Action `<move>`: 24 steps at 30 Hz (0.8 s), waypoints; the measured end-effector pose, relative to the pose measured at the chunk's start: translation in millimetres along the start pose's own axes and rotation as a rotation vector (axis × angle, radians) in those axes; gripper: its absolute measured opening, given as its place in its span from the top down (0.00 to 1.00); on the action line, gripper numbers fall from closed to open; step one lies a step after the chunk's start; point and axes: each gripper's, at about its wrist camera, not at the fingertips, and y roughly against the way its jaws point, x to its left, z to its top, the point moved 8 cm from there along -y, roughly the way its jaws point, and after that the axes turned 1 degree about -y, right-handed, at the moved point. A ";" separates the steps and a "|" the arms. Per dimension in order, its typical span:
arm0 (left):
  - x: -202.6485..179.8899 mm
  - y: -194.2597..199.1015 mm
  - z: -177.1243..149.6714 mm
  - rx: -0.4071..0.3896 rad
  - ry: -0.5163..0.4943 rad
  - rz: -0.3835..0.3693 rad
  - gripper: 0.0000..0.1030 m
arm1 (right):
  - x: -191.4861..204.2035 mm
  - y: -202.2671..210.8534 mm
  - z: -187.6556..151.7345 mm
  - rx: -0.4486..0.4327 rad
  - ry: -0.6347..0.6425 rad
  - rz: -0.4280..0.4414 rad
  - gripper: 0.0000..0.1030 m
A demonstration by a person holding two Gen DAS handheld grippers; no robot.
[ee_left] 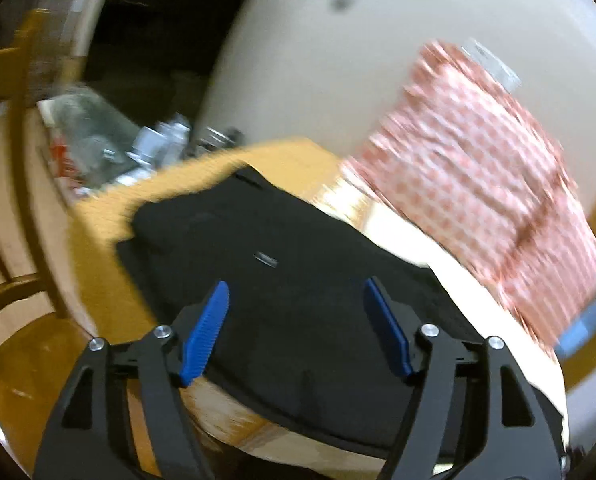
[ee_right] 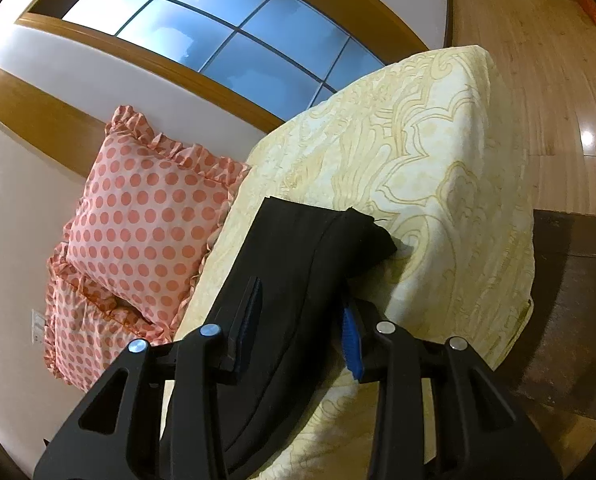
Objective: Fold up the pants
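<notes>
Spread apart and empty, the left claw (ee_left: 295, 328) hovers over black pants (ee_left: 281, 264) lying flat on the patterned cream bed (ee_right: 438, 168); soft, limp, light cloth, best pinched at hem or waistband; right claw (ee_right: 302, 328) likewise parted; ruffled polka-dot pillows (ee_right: 145, 216) beside.

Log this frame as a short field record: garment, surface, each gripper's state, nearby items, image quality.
garment: black pants, lying on the bed, at least partly folded
surface: bedspread, cream with a yellow pattern
left gripper: open, over the pants, gripping nothing
right gripper: open, fingers either side of the pants, not closed on them
nearby: two polka-dot pillows beside the pants, near the wall; window above
image quality: left wrist view motion-blurred; right wrist view sharp
</notes>
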 end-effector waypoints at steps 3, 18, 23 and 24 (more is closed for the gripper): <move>-15.5 -20.8 -16.3 0.072 -0.040 -0.026 0.26 | -6.1 -2.9 -3.5 0.017 -0.011 -0.002 0.90; -31.1 -49.9 -52.2 0.127 -0.185 -0.030 0.05 | 202.8 0.1 -78.0 0.092 0.418 0.305 0.93; -31.6 -49.5 -51.2 0.117 -0.174 -0.046 0.03 | 303.5 -9.0 -214.9 0.380 0.601 0.565 0.93; -31.4 -49.4 -50.9 0.115 -0.168 -0.049 0.03 | 312.2 -10.2 -246.6 0.449 0.644 0.592 0.93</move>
